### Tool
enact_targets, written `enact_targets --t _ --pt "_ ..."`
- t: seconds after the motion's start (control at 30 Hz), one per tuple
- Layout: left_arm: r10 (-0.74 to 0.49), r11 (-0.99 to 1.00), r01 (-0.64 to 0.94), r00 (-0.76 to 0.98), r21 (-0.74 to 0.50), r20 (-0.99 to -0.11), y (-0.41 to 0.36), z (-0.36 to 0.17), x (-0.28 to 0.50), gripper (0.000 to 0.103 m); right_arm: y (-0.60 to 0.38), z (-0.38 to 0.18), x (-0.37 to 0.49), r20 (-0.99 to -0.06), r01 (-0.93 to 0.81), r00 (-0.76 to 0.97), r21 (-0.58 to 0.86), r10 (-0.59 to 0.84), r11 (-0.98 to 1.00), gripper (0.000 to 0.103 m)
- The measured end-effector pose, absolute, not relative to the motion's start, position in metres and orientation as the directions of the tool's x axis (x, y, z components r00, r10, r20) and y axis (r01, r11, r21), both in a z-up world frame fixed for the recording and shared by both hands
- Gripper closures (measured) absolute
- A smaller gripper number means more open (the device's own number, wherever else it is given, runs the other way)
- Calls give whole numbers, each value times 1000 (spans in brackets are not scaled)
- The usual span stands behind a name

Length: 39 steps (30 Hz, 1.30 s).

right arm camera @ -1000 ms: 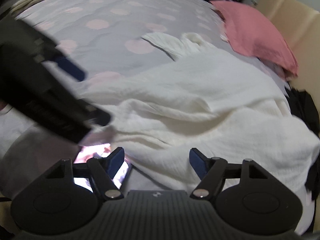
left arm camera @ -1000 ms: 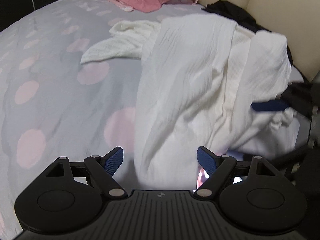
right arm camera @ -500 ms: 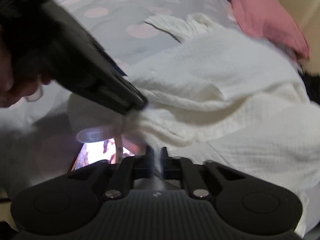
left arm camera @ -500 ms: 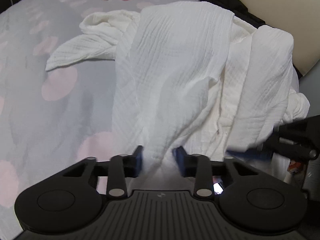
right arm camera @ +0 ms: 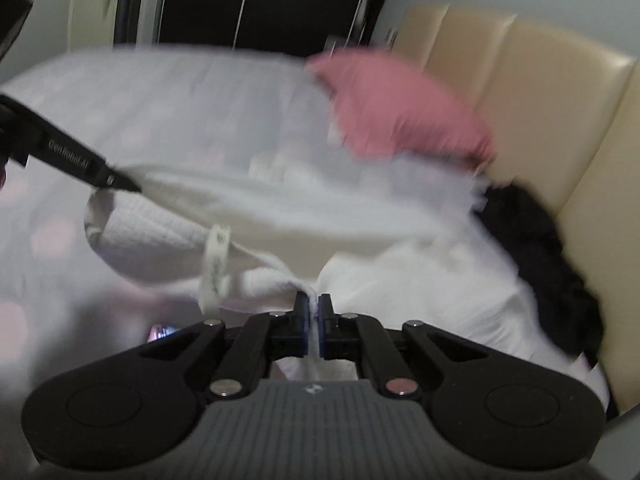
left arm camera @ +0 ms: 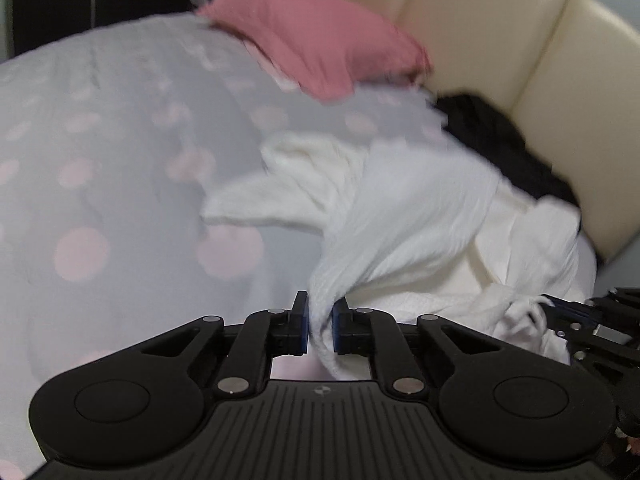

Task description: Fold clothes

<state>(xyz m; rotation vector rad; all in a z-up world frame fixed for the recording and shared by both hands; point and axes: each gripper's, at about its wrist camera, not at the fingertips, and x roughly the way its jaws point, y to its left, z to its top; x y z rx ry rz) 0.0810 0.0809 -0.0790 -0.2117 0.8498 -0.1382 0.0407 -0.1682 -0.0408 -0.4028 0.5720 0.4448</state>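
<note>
A white crinkled garment [left arm camera: 420, 208] lies bunched on the dotted grey bedspread [left arm camera: 100, 160]. My left gripper [left arm camera: 320, 308] has a fold of it between its blue pads; the jaws are closing on the cloth and it pulls taut upward. My right gripper [right arm camera: 314, 308] is closing the last bit on a thin pinch of the same garment [right arm camera: 280, 208], close to its hanging label [right arm camera: 216, 264]. In the right wrist view the left gripper [right arm camera: 132, 188] holds the cloth edge at the left. The right gripper [left arm camera: 560, 308] shows at the right edge of the left wrist view.
A pink pillow [left arm camera: 320, 40] rests at the head of the bed against a cream padded headboard [left arm camera: 520, 40]. A black garment [left arm camera: 500, 148] lies by the headboard behind the white one. A lit phone screen [right arm camera: 160, 330] peeks out beneath the cloth.
Both grippers went from open to closed on the white garment's edge, then rose with it. The cloth now stretches between them and the views tilt up toward the headboard.
</note>
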Motion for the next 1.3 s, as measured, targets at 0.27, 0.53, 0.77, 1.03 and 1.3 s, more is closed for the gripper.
enact_targets --t 0.27,0.53,0.77,1.03,1.3 --pt "-148 974 25 820 -224 -553 124 35 45 95 -137 75 2 -338 -492 851 -244 402 836 99" --pt "-44 987 -12 938 -161 -344 165 168 -11 95 -104 196 -41 -141 -614 789 -186 597 767 99" --pt "85 993 -107 926 -40 -367 200 216 -33 95 -58 215 -84 -209 -825 564 -107 799 555 99" --pt "218 958 -285 728 2 -649 254 86 -34 95 29 72 -132 -550 -958 248 -16 798 287 99" --pt "191 897 -437 510 -61 -838 302 -47 -63 94 69 -43 -152 -724 -982 -6 136 689 133 85"
